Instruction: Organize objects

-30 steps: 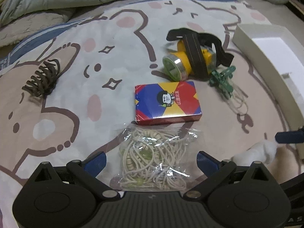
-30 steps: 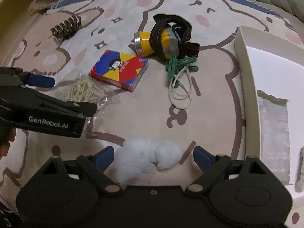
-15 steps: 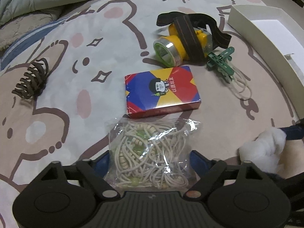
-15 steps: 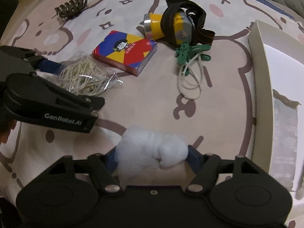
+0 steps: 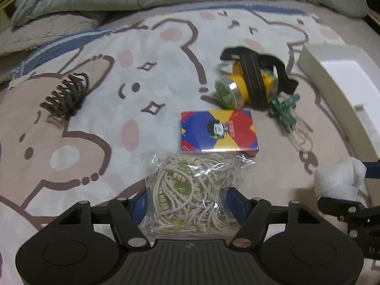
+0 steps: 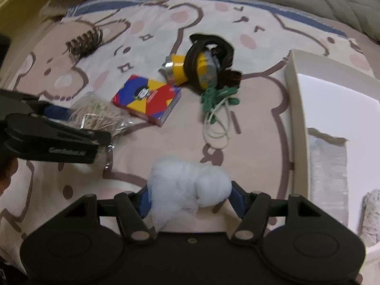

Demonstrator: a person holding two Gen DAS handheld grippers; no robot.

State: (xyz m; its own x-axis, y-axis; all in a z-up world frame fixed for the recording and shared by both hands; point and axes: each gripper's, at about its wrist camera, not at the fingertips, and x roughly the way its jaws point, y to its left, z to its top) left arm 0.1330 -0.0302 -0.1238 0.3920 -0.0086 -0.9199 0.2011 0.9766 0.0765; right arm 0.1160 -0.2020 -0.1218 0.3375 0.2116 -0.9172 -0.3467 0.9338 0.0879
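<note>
L hand-held gripper (image 5: 187,197) pinches cord bag (image 5: 190,190). R hand-held gripper (image 6: 190,197) pinches cotton wad (image 6: 190,185). Both above bed (image 5: 95,142).

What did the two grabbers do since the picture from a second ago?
The left gripper closed on the bag of beaded cords, and the right gripper closed on the white cotton ball; both had been open around them. Both things now look raised a little. The card box, yellow headlamp, green clips, hair claw and white box stayed put.
</note>
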